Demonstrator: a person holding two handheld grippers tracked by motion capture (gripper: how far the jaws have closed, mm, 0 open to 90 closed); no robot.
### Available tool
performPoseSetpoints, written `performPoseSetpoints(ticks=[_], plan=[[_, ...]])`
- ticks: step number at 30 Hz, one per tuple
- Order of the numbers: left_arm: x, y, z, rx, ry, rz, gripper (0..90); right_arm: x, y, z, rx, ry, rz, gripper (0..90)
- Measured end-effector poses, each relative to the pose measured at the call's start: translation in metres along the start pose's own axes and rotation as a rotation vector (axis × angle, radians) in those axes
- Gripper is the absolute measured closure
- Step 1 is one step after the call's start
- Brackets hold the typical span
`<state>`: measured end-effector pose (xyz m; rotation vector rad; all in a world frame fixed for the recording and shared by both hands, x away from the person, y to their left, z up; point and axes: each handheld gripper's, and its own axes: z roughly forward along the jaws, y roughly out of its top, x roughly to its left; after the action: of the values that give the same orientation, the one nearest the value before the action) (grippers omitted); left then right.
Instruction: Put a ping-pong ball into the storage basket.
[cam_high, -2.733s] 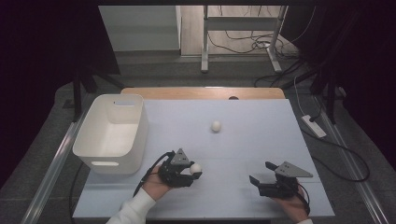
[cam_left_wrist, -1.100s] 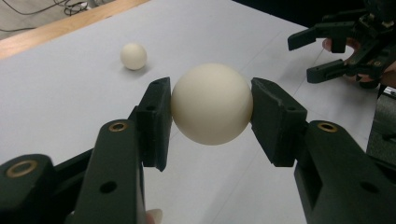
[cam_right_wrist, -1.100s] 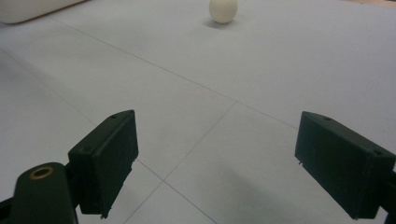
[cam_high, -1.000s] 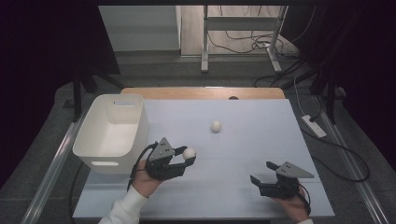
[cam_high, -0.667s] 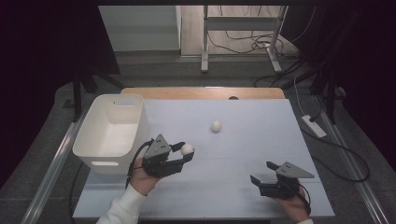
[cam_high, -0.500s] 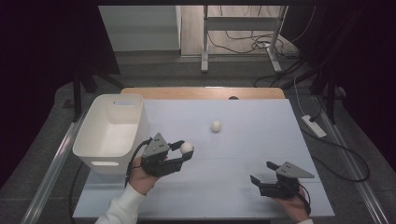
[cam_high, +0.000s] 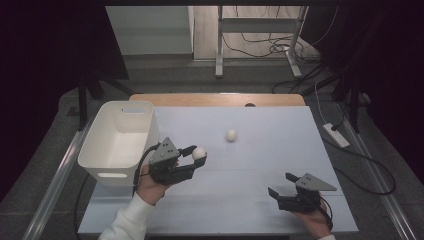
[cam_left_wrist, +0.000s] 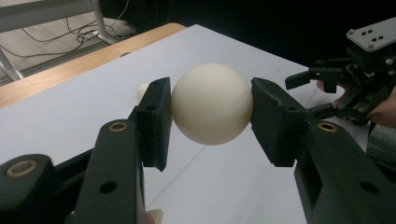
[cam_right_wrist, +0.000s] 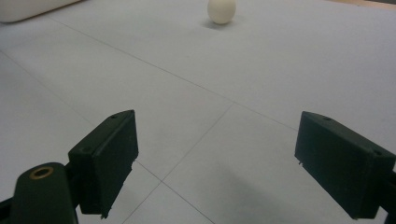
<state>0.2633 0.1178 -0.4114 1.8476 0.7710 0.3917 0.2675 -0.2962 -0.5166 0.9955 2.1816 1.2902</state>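
Near the left edge of the desk (cam_high: 260, 210), the left gripper (cam_high: 192, 161) holds a white ball (cam_high: 199, 153) tight in its jaws, just beside the white bin (cam_high: 95, 150). The bin looks empty, so I think no ball is in yet. A second ball (cam_high: 230, 134) waits mid-desk with lots of open room. By the front-right corner, the right gripper (cam_high: 284, 187) rests, jaws wide, holding nothing.

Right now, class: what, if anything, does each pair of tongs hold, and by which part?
The left tongs clamp a white ball across its opposite sides. The right tongs hold nothing.
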Motion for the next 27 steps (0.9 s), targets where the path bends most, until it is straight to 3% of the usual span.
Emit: performPoseSetpoints(ticks=[16, 27], plan=[[0.01, 0.007, -0.005, -0.043, 0.014, -0.035, 50.4, 0.0, 0.0, 0.001, -0.003, -0.003, 0.001, 13.6], [0.016, 0.013, -0.016, -0.073, 0.023, -0.037, 50.4, 0.0, 0.0, 0.001, 0.0, -0.004, 0.001, 13.6]])
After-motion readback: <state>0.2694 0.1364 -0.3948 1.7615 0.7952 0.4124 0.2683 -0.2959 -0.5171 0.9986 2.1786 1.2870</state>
